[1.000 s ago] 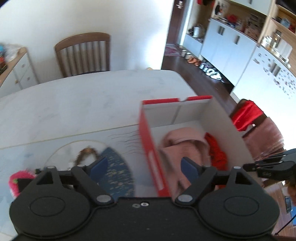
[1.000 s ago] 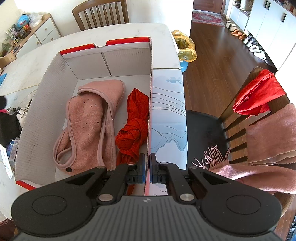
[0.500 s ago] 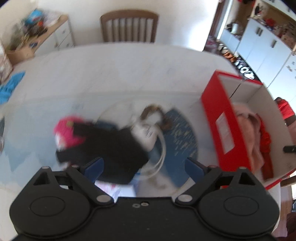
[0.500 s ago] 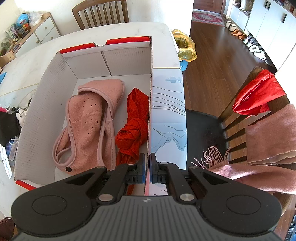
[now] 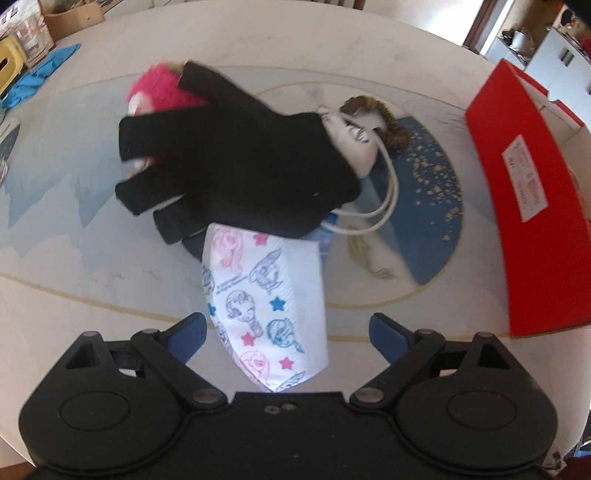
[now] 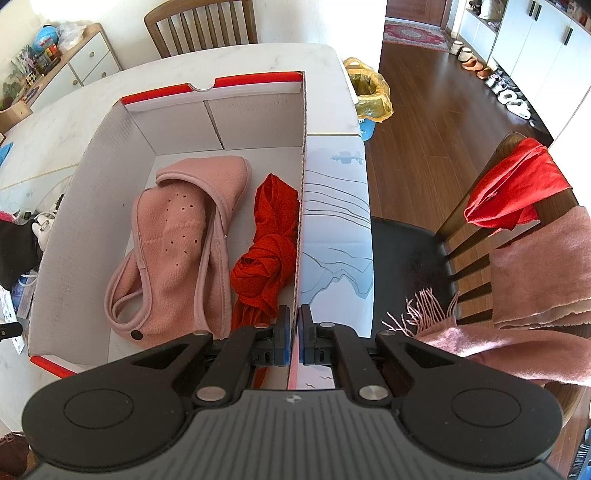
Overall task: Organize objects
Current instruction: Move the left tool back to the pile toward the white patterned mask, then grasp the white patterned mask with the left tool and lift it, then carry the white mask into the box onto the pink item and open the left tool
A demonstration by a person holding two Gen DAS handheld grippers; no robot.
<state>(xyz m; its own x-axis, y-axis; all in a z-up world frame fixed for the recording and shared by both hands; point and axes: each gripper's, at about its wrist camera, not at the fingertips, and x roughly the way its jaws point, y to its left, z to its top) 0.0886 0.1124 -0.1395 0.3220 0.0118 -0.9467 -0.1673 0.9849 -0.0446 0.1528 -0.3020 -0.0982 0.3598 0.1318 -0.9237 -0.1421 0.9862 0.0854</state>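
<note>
My left gripper (image 5: 286, 328) stands open, pointing steeply down over a pile on the table. A white face mask with cartoon prints (image 5: 266, 295) lies between its blue fingertips, which do not touch it. Beyond the mask a black glove (image 5: 240, 173) lies over a pink fluffy item (image 5: 159, 88), with a white drawstring pouch (image 5: 354, 147) and a brown scrunchie (image 5: 384, 118) beside it. The red shoebox (image 5: 517, 206) stands to the right. My right gripper (image 6: 293, 332) is shut on the right wall of the shoebox (image 6: 301, 206). Inside lie a pink fleece piece (image 6: 177, 240) and a red knotted scarf (image 6: 269, 251).
A dark chair (image 6: 406, 251) at the table's right side carries a red cloth (image 6: 517, 192) and a pink fringed scarf (image 6: 535, 277). A yellow-bagged bin (image 6: 369, 92) stands on the wooden floor. A blue cloth (image 5: 40, 74) lies at the table's far left, and a wooden chair (image 6: 201, 22) is behind.
My left gripper has swung left, away from the shoebox, and sunk over the pile; the printed mask now lies between its fingers. The right gripper has kept still on the box wall.
</note>
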